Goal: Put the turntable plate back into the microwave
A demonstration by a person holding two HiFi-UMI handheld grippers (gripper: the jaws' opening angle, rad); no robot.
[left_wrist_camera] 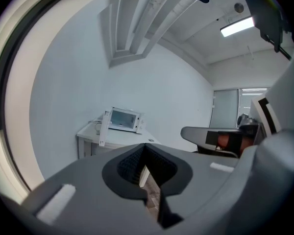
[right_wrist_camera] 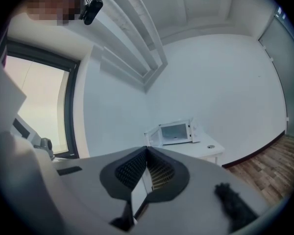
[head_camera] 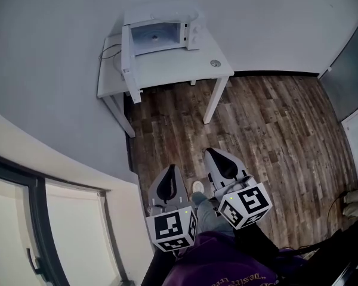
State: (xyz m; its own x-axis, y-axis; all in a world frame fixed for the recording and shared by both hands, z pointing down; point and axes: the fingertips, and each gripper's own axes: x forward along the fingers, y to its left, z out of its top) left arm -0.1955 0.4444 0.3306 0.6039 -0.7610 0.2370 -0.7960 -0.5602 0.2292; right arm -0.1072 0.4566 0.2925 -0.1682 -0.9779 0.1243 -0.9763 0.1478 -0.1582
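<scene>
Head view, microwave: it sits at the back of the white bench, against the wall, well ahead of you.
Head view, door: it is swung fully open to the left, and the cavity faces you.
Head view, disc: a small round grey disc lies on the bench near its right front corner, apart from the microwave. It is too small to tell whether it is the plate.
Head view, left tool: you hold it low over the wooden floor, pointing toward the bench and far from it.
Head view, right tool: it is just beside the left one, a little further forward, and also far from the bench.

Left gripper view, left tool: it is clenched, the pads meet at the tip and nothing is between them.
Left gripper view, microwave: it is small and distant above the jaws, with its door hanging open at the left.
Left gripper view, bench: it stands against the pale wall.

Right gripper view, right tool: it is clenched as well, with the pads together and empty.
Right gripper view, microwave: it is far off, above and to the right of the jaws, with its door open.
Right gripper view, disc: it shows as a grey spot on the bench, to the right of the microwave.
Right gripper view, floor: you see wood planks at the lower right.
</scene>
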